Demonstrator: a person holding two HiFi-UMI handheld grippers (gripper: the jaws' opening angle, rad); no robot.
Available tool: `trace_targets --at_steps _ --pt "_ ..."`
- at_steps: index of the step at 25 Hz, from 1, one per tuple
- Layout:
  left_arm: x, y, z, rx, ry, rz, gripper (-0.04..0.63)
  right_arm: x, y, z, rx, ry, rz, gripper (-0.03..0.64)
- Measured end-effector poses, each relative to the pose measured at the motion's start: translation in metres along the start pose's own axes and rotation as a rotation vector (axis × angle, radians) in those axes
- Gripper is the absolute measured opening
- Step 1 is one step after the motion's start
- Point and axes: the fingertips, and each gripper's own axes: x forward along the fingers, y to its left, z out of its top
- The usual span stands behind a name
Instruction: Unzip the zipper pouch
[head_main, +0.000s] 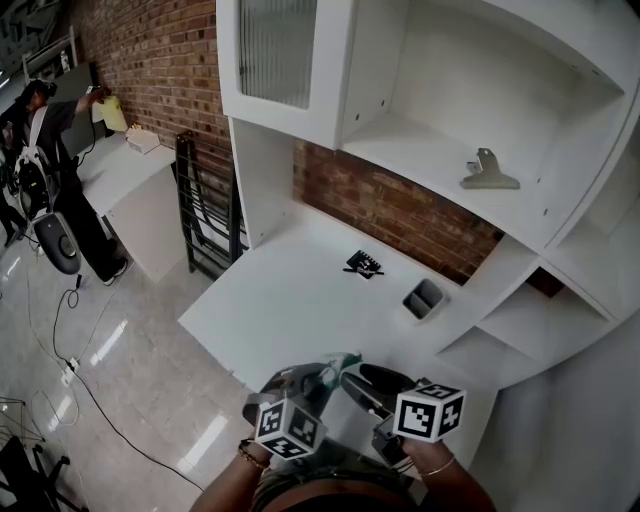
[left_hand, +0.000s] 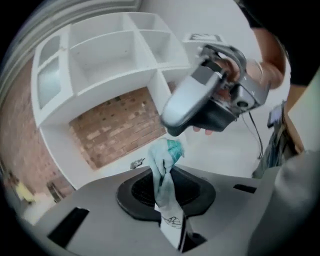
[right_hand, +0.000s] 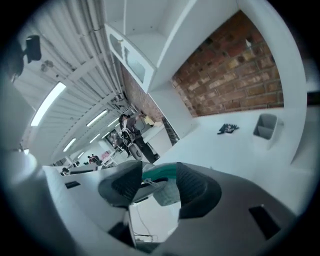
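Over desk (head_main: 300, 300) edge: left tool (left_hand: 163, 189) clamps pouch (left_hand: 162, 159); right tool (right_hand: 158, 183) parted.

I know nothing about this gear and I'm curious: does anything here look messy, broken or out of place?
Only the pouch: it hangs crumpled in the air, pinched in the left tongs, with its teal edge between the open right tongs. Nothing looks spilled or broken on the desk.
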Motion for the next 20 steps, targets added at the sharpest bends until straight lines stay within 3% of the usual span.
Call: trace_targets --at_steps 3,5,6,9,14,20 --pt "-0.008 0.011 0.003 -0.356 -0.113 -0.069 0.044 -0.014 0.008 0.013 -0.193 -0.062 0.013 0.208" --pt "-0.011 0.015 0.007 -0.499 -0.164 -0.093 0.044 -0.018 0.018 0.012 -0.320 -0.073 0.031 0.179" --pt "-0.012 0.015 0.008 -0.530 -0.176 -0.094 0.043 -0.017 0.023 0.009 -0.364 -0.071 0.040 0.164" --pt "-0.012 0.013 0.014 -0.516 -0.185 -0.084 0.043 -0.008 0.036 -0.003 -0.383 -0.047 0.087 0.135" --pt "-0.014 0.004 0.025 -0.516 -0.216 -0.112 0.040 0.005 0.033 -0.008 -0.216 -0.046 0.165 0.135" --pt "-0.017 0.001 0.021 -0.511 -0.203 -0.119 0.040 0.011 0.038 -0.011 -0.169 -0.032 0.238 0.116"
